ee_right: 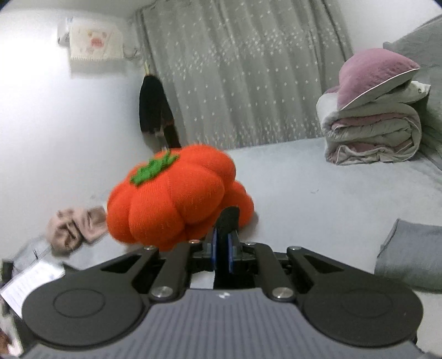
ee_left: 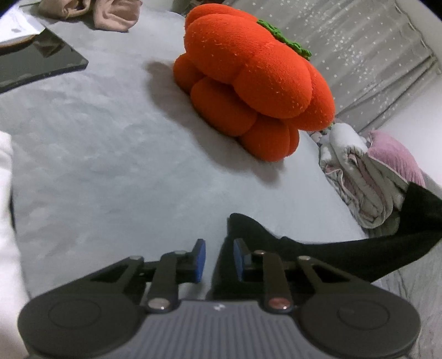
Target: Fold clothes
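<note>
A grey bedsheet [ee_left: 110, 143] fills the left wrist view. At its far left lie one dark tablet [ee_left: 36, 66] and, beyond it, one crumpled pinkish-beige garment [ee_left: 110, 13]; a white cloth [ee_left: 7, 221], blurred, runs down the left edge. In the middle sits one orange pumpkin-shaped plush cushion [ee_left: 248, 77] with a green stalk patch, its lobes stacked in two tiers. At the near edge is the left gripper [ee_left: 219, 256], its two blue pads [ee_left: 200, 256] a narrow gap apart. The black garment [ee_left: 345, 254], soft, matte and unpatterned, has a rounded end poking up just past the right pad; a dark strip of it drops through the gap, against the right pad and clear of the left, so the jaws are not clamped on it. From there it stretches as a long band to the right and rises off the sheet toward the frame's right edge. Behind it on the right are one rolled grey-and-pink quilt [ee_left: 359, 176] and one purple pillow [ee_left: 392, 154]. In the right wrist view, the right gripper [ee_right: 222, 251] has its blue pads pressed together on a thin fold of the same black cloth, a rounded tip showing above them. Behind hangs one star-dotted grey curtain [ee_right: 234, 71].
</note>
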Tool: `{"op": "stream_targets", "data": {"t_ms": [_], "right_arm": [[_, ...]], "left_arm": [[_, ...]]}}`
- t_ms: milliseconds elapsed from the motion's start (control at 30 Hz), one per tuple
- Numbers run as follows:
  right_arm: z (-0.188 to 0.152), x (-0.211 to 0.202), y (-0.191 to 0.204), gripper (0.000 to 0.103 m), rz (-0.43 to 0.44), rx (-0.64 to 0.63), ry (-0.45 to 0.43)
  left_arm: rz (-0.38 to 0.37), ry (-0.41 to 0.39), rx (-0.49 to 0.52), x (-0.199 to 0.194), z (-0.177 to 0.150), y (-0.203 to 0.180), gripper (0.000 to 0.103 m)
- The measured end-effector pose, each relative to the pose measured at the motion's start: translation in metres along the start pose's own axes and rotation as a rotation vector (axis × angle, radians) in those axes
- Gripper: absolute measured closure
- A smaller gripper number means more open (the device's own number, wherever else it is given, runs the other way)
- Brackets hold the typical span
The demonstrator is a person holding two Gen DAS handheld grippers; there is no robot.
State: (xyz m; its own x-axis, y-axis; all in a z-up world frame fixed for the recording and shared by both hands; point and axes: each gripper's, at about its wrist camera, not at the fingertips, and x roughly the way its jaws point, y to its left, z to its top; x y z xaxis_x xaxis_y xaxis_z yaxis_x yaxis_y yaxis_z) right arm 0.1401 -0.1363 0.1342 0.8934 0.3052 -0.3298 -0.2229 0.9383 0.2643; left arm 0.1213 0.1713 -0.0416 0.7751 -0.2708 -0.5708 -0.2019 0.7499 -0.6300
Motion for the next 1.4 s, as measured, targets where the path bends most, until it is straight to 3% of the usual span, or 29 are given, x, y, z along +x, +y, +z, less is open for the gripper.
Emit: {"op": "stream_targets", "data": {"t_ms": [133,367,533,633,733,967,1100,1200,1333,1367,1400], "right_arm": [[0.021,-0.019,-0.007,0.095,0.016,0.049,-0.04],[0.007,-0.03,-0.051,0.095,0.0,0.151,-0.035],[-0.032,-0.023,-0.104,0.095,-0.012,0.292,0.014],[-0.06,-0.021,-0.137,0.095,-0.019,0.382,0.044],[-0.088,-0.022,-0.167,0.095,-0.044,0.47,0.069],[-0.155,-0.032,-0.222,0.095,-0.127,0.65,0.142],[-0.177,-0.046,-0.234,0.096,-0.068,0.733,0.128],[-0.178,-0.052,-0.237,0.09,-0.042,0.766,0.115],[-0.165,-0.061,-0.237,0.078,-0.067,0.716,0.099],[-0.161,-0.063,-0.237,0.072,-0.075,0.699,0.083],[-0.157,-0.065,-0.237,0.06,-0.083,0.681,0.067]], "left_arm": [[-0.039,-0.012,-0.013,0.009,-0.002,-0.006,0.095],[-0.115,-0.041,0.12,0.017,-0.017,-0.038,0.096],[-0.032,0.028,0.291,0.03,-0.039,-0.061,0.096],[0.04,0.085,0.346,0.04,-0.049,-0.064,0.096],[0.061,0.089,0.377,0.042,-0.053,-0.067,0.096],[0.054,0.096,0.357,0.039,-0.047,-0.066,0.096],[0.005,0.096,0.267,0.038,-0.038,-0.058,0.096],[-0.022,0.076,0.237,0.038,-0.032,-0.055,0.096],[-0.033,0.035,0.228,0.038,-0.031,-0.056,0.096],[-0.035,0.03,0.229,0.038,-0.03,-0.058,0.096],[-0.037,0.024,0.23,0.039,-0.031,-0.059,0.096]]}}
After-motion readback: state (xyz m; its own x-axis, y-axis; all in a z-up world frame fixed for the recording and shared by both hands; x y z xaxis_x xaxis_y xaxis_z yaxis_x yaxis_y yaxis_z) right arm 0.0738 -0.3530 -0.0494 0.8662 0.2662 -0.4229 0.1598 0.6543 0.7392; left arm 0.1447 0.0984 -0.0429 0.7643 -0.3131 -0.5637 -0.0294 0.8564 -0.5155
